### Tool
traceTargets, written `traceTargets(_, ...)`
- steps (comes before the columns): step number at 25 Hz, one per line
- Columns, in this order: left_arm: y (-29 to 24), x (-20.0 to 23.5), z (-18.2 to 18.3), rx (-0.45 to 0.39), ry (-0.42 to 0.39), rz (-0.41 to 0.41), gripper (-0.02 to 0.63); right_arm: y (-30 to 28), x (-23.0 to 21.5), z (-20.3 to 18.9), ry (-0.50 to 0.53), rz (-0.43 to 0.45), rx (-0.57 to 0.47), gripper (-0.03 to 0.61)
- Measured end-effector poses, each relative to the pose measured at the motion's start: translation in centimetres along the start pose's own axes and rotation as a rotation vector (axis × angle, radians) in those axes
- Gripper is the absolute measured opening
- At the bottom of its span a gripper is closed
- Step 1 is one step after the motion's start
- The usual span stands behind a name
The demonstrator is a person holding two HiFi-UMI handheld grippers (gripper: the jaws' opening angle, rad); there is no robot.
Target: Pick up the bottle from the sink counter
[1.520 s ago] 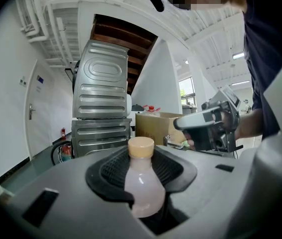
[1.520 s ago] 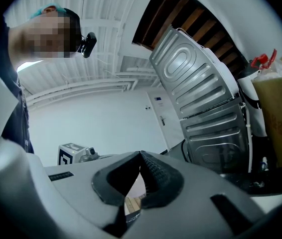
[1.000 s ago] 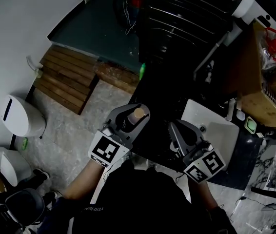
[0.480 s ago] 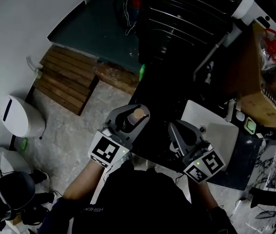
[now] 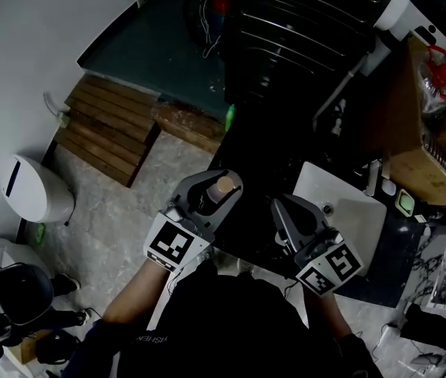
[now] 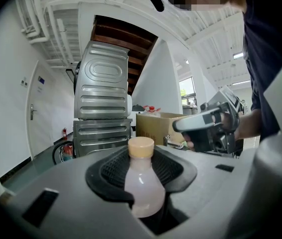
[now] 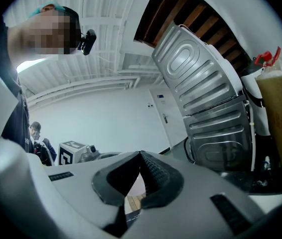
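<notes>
The bottle [image 6: 142, 190] is small, with pale pinkish liquid and a tan cap [image 5: 223, 184]. It stands upright between the ribbed black pads of my left gripper [image 6: 141, 176], which is shut on its body. In the head view the left gripper [image 5: 207, 194] is held close to the person's chest, pointing up. My right gripper [image 5: 290, 213] is beside it, to the right, at about the same height. Its pads [image 7: 153, 176] meet at the tips with nothing between them, so the right gripper [image 7: 141, 157] is shut and empty. It also shows in the left gripper view, as the right gripper [image 6: 211, 128].
Below the right gripper lies a white sink basin [image 5: 361, 215] set in a dark counter. A tall ribbed metal machine [image 5: 302, 30] stands ahead, a cardboard box [image 5: 424, 160] at the right. Wooden pallets [image 5: 109, 124] and a white bin [image 5: 34, 187] are on the floor at left. A person [image 5: 10, 309] crouches at lower left.
Both grippers and the bottle have stayed where they were. The person at the lower left has shifted about on the floor.
</notes>
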State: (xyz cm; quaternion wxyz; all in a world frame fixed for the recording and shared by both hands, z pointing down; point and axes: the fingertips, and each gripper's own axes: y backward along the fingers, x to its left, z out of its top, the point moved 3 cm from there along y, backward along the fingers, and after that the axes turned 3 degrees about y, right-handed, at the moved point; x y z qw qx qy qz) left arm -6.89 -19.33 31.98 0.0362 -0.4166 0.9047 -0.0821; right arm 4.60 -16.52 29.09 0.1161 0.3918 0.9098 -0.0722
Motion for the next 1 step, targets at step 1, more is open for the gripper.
traceTargets(1, 0.01, -0.05, -0.02, 0.000, 0.001, 0.000, 0.141, 0.01, 0.04, -0.01, 0.000, 0.002, 0.000, 0.023)
